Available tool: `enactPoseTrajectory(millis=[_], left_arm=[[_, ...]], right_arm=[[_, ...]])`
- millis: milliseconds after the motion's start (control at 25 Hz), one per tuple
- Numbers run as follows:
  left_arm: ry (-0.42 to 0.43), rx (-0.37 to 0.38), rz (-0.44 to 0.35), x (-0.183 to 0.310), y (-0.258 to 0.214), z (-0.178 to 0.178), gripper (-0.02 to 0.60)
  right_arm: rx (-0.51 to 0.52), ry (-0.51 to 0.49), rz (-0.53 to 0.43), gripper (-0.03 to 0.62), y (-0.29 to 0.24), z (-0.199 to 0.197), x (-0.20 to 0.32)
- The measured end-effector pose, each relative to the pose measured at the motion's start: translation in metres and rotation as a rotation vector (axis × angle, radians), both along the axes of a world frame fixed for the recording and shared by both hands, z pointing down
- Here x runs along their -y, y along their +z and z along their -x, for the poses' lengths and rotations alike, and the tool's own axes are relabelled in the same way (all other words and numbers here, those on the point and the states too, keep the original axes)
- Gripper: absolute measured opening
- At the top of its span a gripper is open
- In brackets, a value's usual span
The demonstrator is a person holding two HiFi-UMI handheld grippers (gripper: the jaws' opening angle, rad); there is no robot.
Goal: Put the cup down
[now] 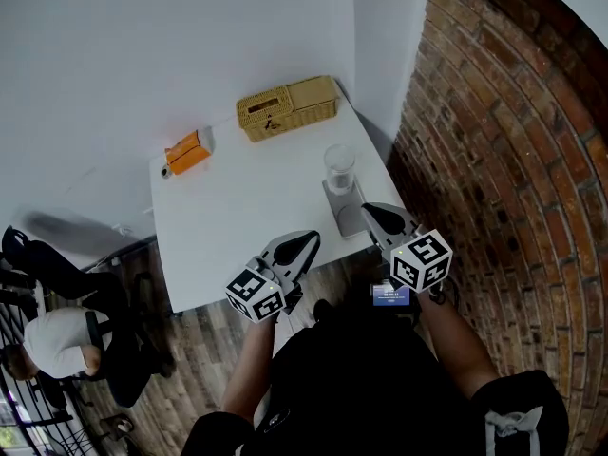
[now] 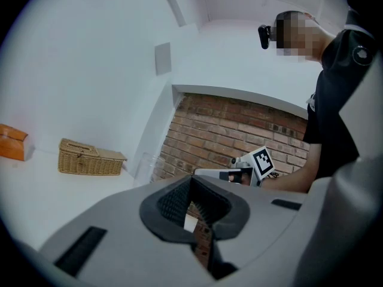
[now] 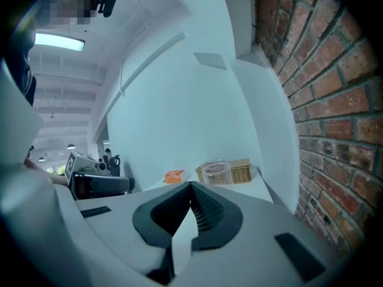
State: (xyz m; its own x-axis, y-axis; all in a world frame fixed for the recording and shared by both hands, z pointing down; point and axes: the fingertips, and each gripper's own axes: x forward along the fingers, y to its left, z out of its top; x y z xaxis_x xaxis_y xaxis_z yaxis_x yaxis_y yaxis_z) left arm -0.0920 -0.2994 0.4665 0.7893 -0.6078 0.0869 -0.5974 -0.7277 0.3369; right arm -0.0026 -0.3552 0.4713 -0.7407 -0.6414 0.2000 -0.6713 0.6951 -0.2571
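Observation:
A clear plastic cup (image 1: 339, 167) stands upright on a grey mat (image 1: 348, 218) near the right edge of the white table (image 1: 237, 226). It also shows faintly in the left gripper view as the cup (image 2: 145, 163), and in the right gripper view as the cup (image 3: 216, 171) in front of the basket. My right gripper (image 1: 371, 213) is shut and empty, its tip over the mat's near end, short of the cup. My left gripper (image 1: 306, 244) hovers at the table's front edge, shut with nothing in it. Neither gripper touches the cup.
A wicker basket (image 1: 288, 107) sits at the table's far edge, an orange pack (image 1: 188, 152) at its far left corner. A brick wall (image 1: 513, 160) runs close along the right. A seated person (image 1: 57, 340) and a chair are on the floor at lower left.

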Motion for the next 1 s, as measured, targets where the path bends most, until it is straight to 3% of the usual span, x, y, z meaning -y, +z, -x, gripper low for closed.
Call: enactPoseTrajectory(millis=[1000], left_arm=[[0.027,0.004,0.007,-0.0096,-0.0013,-0.0055,0.008]], right_arm=[[-0.021,0.001,-0.005,0.014,0.0007,0.002,-0.0067]])
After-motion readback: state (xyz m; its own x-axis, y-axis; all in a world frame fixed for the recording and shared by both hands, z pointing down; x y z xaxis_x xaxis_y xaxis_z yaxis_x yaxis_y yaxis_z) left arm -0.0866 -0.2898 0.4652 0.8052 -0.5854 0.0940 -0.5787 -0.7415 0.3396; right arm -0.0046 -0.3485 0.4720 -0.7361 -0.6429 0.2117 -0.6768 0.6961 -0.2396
